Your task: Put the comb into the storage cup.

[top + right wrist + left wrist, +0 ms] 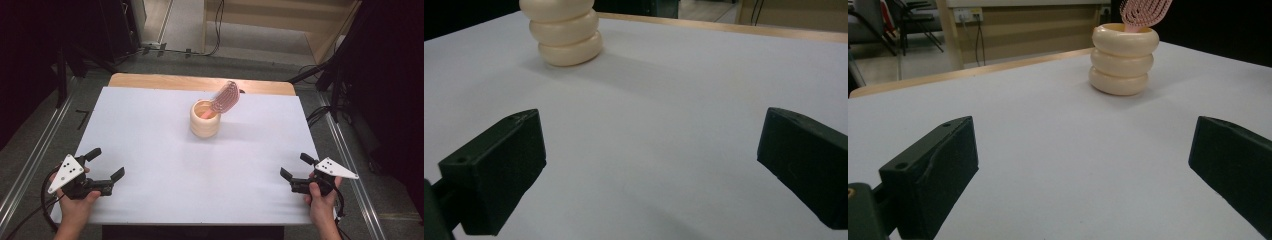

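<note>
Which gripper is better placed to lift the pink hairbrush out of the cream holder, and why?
Probably the right gripper: the pink hairbrush leans out of the cream holder toward its side. Both grippers are open and about equally far away.

The high view looks forward and down over the white table (pixel 165 165), with the cream ringed cup (pixel 205 119) at mid-distance. Each gripper view sits low near the tabletop, facing that cup (pixel 1124 60) from a near corner; all three share it (pixel 566 35).

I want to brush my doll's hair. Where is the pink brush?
In the high view, the pink hairbrush stands tilted inside the cream ringed cup, past the table's middle, toward the far edge.
</note>
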`<action>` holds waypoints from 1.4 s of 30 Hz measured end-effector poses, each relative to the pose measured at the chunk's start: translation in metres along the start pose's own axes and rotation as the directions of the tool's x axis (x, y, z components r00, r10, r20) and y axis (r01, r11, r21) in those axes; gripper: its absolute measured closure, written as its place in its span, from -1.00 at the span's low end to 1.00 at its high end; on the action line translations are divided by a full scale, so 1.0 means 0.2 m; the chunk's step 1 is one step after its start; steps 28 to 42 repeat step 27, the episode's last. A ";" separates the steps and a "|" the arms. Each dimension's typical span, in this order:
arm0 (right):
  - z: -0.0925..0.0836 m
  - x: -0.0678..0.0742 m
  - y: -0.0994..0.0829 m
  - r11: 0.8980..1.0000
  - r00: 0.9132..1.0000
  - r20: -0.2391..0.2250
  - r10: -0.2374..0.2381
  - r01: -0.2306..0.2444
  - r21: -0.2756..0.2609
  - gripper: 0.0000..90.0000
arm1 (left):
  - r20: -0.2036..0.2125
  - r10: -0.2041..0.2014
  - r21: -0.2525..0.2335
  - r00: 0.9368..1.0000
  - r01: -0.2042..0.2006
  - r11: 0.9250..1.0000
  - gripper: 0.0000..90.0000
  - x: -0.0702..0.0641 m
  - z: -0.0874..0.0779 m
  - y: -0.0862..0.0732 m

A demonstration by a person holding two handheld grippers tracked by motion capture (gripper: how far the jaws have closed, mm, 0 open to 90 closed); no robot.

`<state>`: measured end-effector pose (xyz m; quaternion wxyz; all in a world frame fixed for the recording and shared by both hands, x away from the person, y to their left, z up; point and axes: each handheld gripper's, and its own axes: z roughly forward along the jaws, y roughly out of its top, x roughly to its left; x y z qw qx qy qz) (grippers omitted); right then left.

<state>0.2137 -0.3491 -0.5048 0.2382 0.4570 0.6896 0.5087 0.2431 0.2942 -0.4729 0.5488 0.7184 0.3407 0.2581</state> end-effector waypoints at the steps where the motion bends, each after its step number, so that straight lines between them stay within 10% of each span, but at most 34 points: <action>1: -0.01 -0.01 -0.01 1.000 1.000 0.002 0.003 -0.003 0.001 -1.00 | -0.001 0.000 0.000 1.000 0.000 1.000 -1.00 0.00 0.00 0.00; 42: -0.05 -0.05 -0.06 1.000 1.000 0.019 -0.024 0.024 0.003 -1.00 | -0.013 0.002 -0.002 1.000 -0.002 1.000 -1.00 0.02 -0.01 0.00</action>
